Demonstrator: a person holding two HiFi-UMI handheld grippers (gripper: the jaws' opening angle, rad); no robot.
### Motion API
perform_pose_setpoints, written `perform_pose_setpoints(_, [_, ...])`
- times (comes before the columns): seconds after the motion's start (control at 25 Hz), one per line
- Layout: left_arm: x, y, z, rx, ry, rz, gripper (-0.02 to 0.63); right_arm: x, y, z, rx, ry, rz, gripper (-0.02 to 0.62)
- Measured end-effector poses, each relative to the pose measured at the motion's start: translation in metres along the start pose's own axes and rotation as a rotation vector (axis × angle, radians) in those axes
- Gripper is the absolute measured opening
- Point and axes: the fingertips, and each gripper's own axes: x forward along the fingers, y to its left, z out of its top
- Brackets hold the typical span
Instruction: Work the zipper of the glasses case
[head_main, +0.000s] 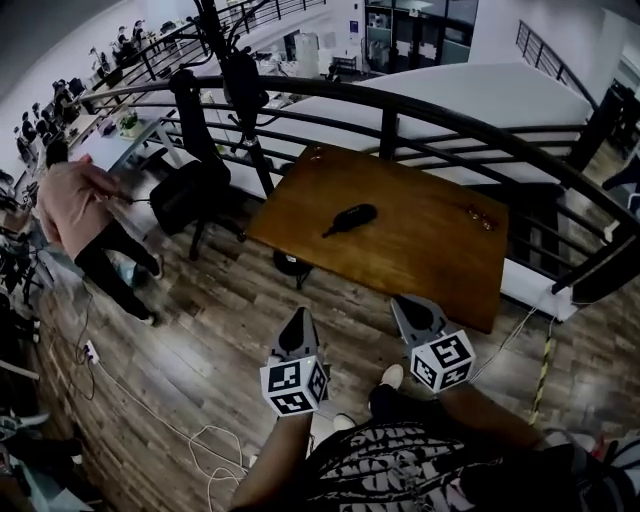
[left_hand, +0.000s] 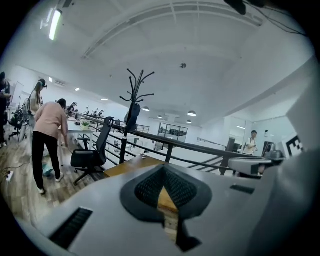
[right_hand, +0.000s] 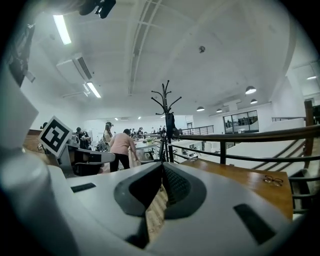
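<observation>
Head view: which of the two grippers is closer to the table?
The right gripper: its tip looks level with the table's near edge, while the left gripper hangs over the floor, clearly short of it.

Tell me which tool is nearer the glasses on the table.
Right. The right tool hangs short of the table, on the glasses' side; the left tool is farther left, also off the table.

Brown wooden table (head_main: 420, 250) stands on plank floor (head_main: 200, 330). Dark glasses case (head_main: 350, 217) lies near the tabletop's middle, long axis slanted to the table edges. Pair of glasses (head_main: 480, 218) lies near the far right edge, well apart from the case. Small object (head_main: 315, 152) at far left corner, too small to identify.
</observation>
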Motion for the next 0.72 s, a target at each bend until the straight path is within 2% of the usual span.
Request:
perform_pose_setpoints(0.24, [0.085, -0.032, 0.003, 0.031, 0.056, -0.018, 0.006, 0.051, -0.067, 0.005, 0.043, 0.014, 0.050, 0.000])
perform_pose_setpoints(0.44, [0.144, -0.056, 0.025, 0.048, 0.041, -0.021, 0.006, 0.078, -0.117, 0.028, 0.042, -0.018, 0.081, 0.000])
perform_pose_setpoints(0.6, [0.167, -0.058, 0.045, 0.085, 0.007, 0.031, 0.006, 0.091, -0.159, 0.041, 0.058, -0.043, 0.082, 0.000])
perform_pose_setpoints(0.72, [0.177, -0.046, 0.045, 0.067, 0.031, 0.079, 0.006, 0.101, -0.178, 0.042, 0.087, -0.034, 0.085, 0.000])
